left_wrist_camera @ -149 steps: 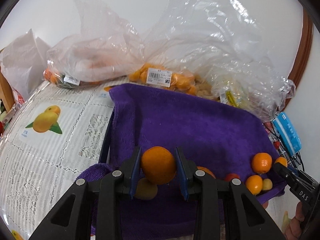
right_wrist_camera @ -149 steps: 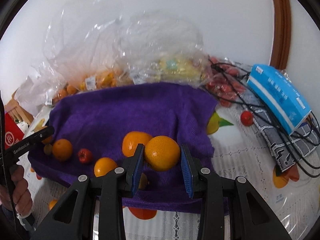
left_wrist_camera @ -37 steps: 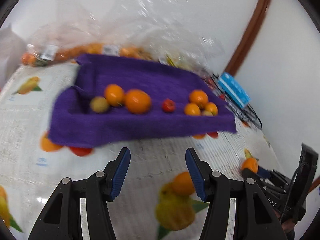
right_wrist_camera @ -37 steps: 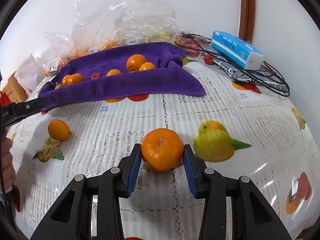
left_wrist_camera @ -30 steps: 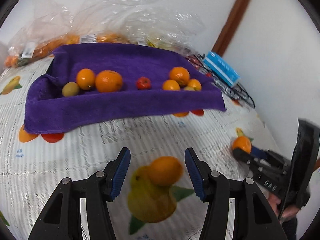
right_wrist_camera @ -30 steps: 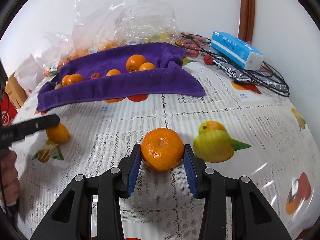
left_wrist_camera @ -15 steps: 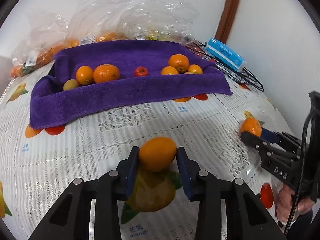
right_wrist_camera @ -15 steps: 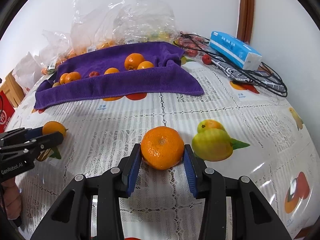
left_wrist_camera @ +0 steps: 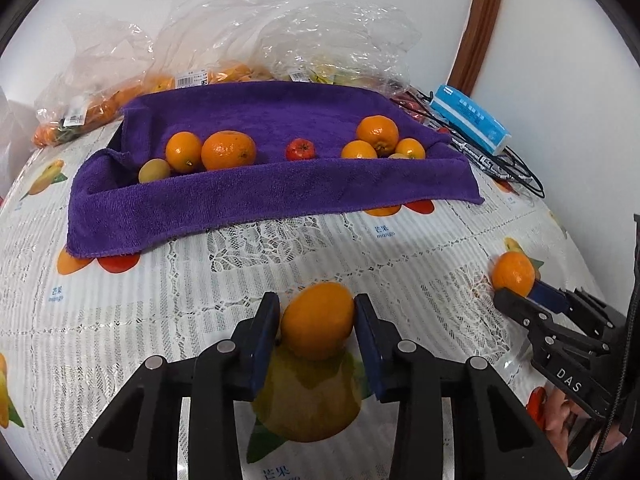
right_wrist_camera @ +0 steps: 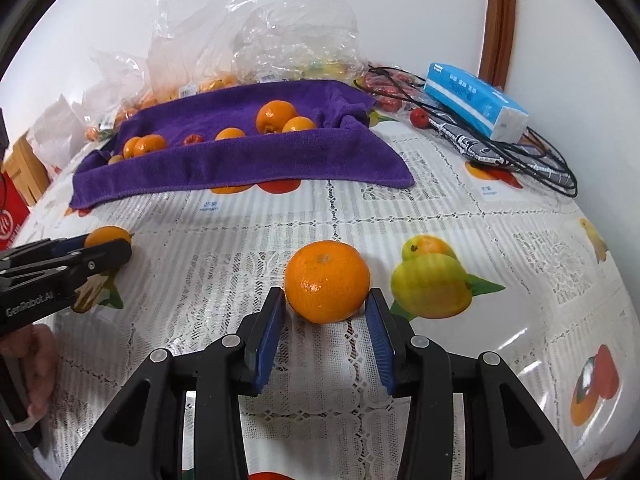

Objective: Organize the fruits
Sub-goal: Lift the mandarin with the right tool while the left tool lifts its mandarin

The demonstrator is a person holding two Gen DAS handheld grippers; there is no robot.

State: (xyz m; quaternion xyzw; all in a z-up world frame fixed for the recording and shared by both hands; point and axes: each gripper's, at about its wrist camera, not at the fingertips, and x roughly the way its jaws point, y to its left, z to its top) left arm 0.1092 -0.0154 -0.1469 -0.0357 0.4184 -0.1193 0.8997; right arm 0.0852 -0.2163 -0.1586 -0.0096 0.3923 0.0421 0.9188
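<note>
My left gripper (left_wrist_camera: 316, 324) is shut on an orange (left_wrist_camera: 318, 320) low over the fruit-print tablecloth; it also shows in the right wrist view (right_wrist_camera: 106, 242). My right gripper (right_wrist_camera: 326, 310) has its pads slightly apart around a second orange (right_wrist_camera: 327, 280) that rests on the cloth, with a small gap on the right side; this orange shows in the left wrist view (left_wrist_camera: 514, 273). A purple towel (left_wrist_camera: 256, 196) lies at the back and holds several oranges (left_wrist_camera: 228, 150), a small red fruit (left_wrist_camera: 300, 149) and a yellowish one (left_wrist_camera: 154, 170).
Clear plastic bags of fruit (left_wrist_camera: 224, 48) stand behind the towel against the wall. A blue tissue pack (right_wrist_camera: 476, 100) and black cables (right_wrist_camera: 520, 156) lie at the back right. A wooden box (right_wrist_camera: 24, 160) and a red item sit at the far left.
My left gripper came down over the loose orange and shut on it. My right gripper, shut on its orange before, has eased its pads slightly apart with the orange resting on the cloth.
</note>
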